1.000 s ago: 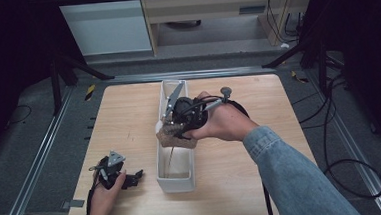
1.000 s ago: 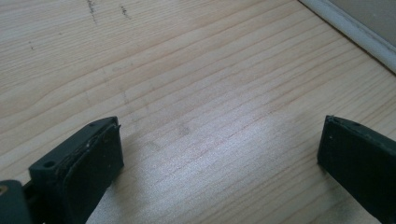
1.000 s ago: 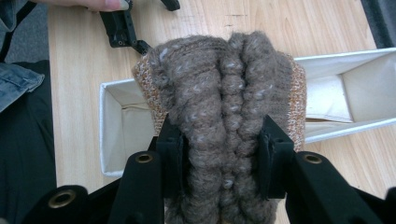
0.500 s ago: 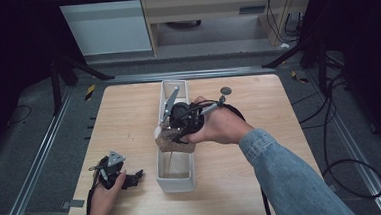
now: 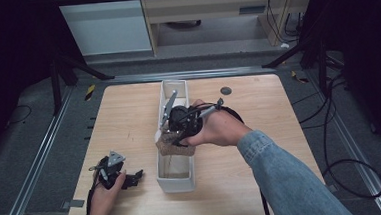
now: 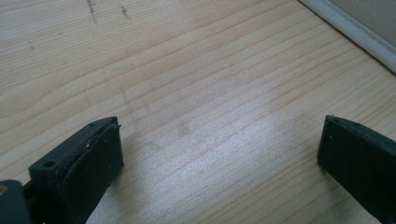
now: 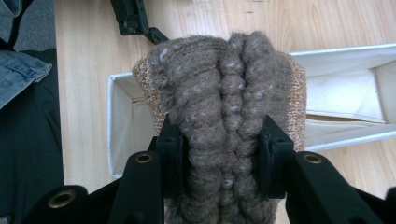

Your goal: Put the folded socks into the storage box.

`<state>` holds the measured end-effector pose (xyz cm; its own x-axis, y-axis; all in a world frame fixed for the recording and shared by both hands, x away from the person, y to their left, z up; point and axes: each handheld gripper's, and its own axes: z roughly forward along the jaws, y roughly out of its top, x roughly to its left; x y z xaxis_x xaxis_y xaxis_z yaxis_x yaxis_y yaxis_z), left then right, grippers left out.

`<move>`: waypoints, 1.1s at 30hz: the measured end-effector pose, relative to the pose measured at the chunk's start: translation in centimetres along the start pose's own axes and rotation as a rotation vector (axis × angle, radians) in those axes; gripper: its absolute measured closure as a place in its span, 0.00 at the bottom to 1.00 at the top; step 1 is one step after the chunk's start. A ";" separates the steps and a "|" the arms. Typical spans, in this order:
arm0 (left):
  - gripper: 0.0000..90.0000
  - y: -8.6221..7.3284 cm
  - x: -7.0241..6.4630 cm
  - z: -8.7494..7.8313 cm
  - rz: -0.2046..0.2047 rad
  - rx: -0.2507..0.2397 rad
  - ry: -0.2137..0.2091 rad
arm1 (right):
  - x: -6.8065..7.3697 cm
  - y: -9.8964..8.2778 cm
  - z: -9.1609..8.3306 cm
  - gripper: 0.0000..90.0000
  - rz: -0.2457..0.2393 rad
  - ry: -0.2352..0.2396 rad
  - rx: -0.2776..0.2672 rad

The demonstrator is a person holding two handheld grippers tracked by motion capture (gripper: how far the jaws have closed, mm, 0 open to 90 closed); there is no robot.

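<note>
A bundled brown knitted cloth [image 7: 224, 112] with an orange-flecked edge is squeezed between the two black jaws of my right gripper [image 7: 219, 154], which is shut on it. From above, that right gripper [image 5: 176, 137] holds the knitted cloth [image 5: 172, 145] over the left wall of a long white box [image 5: 175, 181] in the middle of the table. My left gripper [image 5: 132, 178] rests on the wooden table near its front left corner. Its jaws stand wide apart in the left gripper view, where the left gripper [image 6: 219, 154] has only bare wood between them.
The white box [image 7: 345, 88] is open-topped and runs from the table's far middle toward the front. A small dark round mark [image 5: 225, 91] sits on the table at the far right. Metal rails and black stand legs flank the table, with cables on the floor at the right.
My right gripper with the knitted cloth has shifted slightly toward the near side and lower over the box. The left hand has stayed put.
</note>
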<state>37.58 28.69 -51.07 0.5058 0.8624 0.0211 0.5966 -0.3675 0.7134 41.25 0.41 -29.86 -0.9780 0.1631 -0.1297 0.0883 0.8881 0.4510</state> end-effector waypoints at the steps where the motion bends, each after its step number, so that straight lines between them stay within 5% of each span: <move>1: 0.00 0.0 0.0 0.0 0.000 0.000 0.000 | 0.0 0.0 0.1 0.67 -0.002 0.002 0.000; 33: 0.00 0.0 0.0 0.0 -0.003 -0.003 0.000 | 0.4 -0.2 2.5 0.67 -0.003 0.035 0.036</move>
<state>37.58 28.67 -51.09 0.5039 0.8635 0.0192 0.5962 -0.3638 0.7157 41.27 1.31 -32.19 -0.9843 0.1456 -0.1001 0.0912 0.9036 0.4185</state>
